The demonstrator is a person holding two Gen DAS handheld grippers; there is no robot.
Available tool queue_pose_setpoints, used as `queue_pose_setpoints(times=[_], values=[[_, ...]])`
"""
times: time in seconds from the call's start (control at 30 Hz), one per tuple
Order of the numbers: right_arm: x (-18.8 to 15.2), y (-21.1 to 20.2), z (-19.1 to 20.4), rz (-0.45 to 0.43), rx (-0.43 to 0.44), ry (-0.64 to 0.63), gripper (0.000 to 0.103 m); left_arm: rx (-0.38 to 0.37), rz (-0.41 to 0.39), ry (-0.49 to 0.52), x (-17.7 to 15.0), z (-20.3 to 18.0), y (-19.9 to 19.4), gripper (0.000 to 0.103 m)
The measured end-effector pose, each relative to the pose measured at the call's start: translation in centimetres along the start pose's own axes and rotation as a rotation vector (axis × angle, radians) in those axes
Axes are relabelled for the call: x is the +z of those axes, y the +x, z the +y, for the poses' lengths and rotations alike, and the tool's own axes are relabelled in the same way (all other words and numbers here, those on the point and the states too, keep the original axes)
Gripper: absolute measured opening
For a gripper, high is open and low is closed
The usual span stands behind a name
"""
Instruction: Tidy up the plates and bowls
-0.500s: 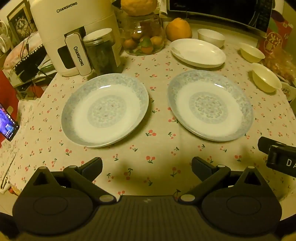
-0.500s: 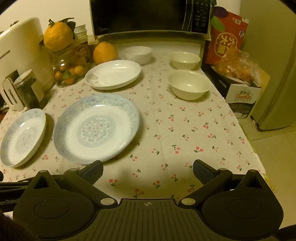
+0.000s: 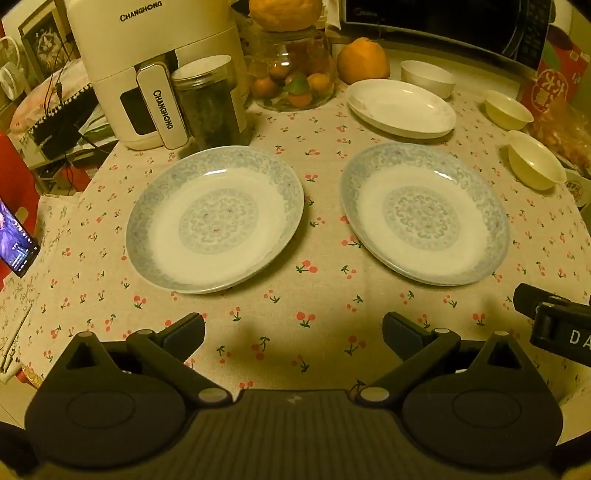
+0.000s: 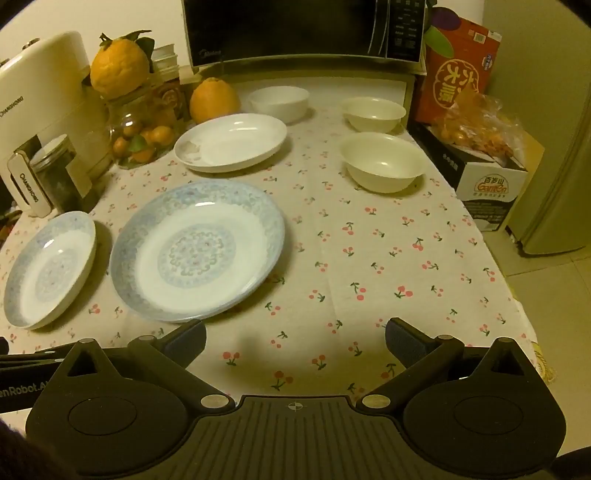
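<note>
Both claws spread as wide as they go, nothing between the fingers. Left gripper (image 3: 293,330) hangs over the near edge of the cherry-print tablecloth (image 3: 295,306), angled down at the two patterned plates. Right gripper (image 4: 295,336) does the same from further right, with its left finger just short of a plate rim.

Nothing stacked yet. Left blue-patterned plate (image 3: 216,218) and right blue-patterned plate (image 3: 424,212) lie side by side, apart, both flat on the cloth. Plain white plate (image 3: 400,108) sits behind them, near the orange (image 3: 362,61). Three bowls: white bowl (image 4: 279,100) at the back by the microwave (image 4: 295,29), cream far bowl (image 4: 373,112), cream near bowl (image 4: 382,160) toward the right table edge, all separate.

Handling guess: glazed ceramic, stiff, slick, breakable, plates moderately heavy for a two-finger pinch. Rims lie low on soft cloth, so take a plate at the near rim, one finger over the lip and one slid under. Bowls look lighter; pinch across the wall at the rim. Set down gently when stacking, glaze on glaze slides.
</note>
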State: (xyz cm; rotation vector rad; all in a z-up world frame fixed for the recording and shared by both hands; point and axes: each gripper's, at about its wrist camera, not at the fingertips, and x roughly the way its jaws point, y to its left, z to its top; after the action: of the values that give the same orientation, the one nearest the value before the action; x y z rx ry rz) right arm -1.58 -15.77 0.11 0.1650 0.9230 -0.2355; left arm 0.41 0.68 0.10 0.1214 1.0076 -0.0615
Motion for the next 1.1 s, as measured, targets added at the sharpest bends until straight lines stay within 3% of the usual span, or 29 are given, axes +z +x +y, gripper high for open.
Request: queue_pose_setpoints(times=[0.73,1.1], values=[[0.11,0.13,0.3,-0.007,0.004,-0.001,0.103,-0.003,-0.014,-0.001,-0.08,-0.19,-0.09,0.103],[0.38,-0.53,0.22,-0.02,0.011,0.001,0.103,-0.015,-0.058,-0.004,0.18,-0.16,-0.73,0.103]])
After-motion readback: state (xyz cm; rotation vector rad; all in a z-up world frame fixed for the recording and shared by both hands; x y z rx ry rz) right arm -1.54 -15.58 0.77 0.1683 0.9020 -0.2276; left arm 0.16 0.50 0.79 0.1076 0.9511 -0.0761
